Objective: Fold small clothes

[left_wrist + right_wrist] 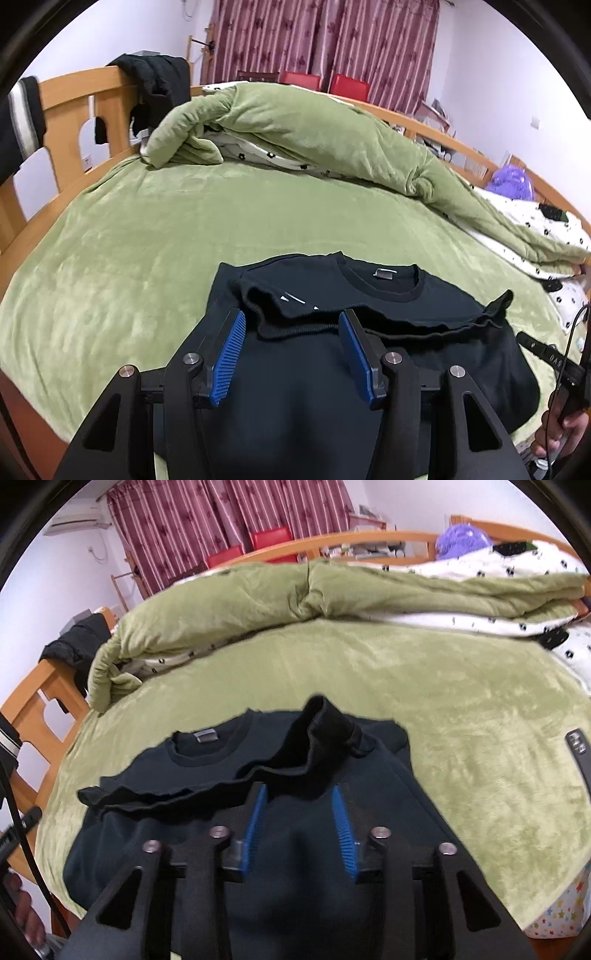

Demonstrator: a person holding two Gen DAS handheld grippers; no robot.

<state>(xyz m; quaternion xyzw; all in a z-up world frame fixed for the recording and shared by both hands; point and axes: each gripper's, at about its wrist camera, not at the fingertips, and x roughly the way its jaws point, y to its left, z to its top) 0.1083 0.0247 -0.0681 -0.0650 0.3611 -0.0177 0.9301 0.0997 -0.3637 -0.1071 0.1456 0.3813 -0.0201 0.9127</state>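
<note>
Around the dark sweater (332,369) you have wide free room: the green bed cover (147,240) lies flat and bare to its left and beyond its collar. Further back, the bunched green quilt (295,125) makes a long ridge across the bed and blocks the way there. The wooden bed frame (66,110) closes the left side, with a black garment (159,81) hanging over it. On the right side of the sweater, the cover (480,738) is open too.
</note>
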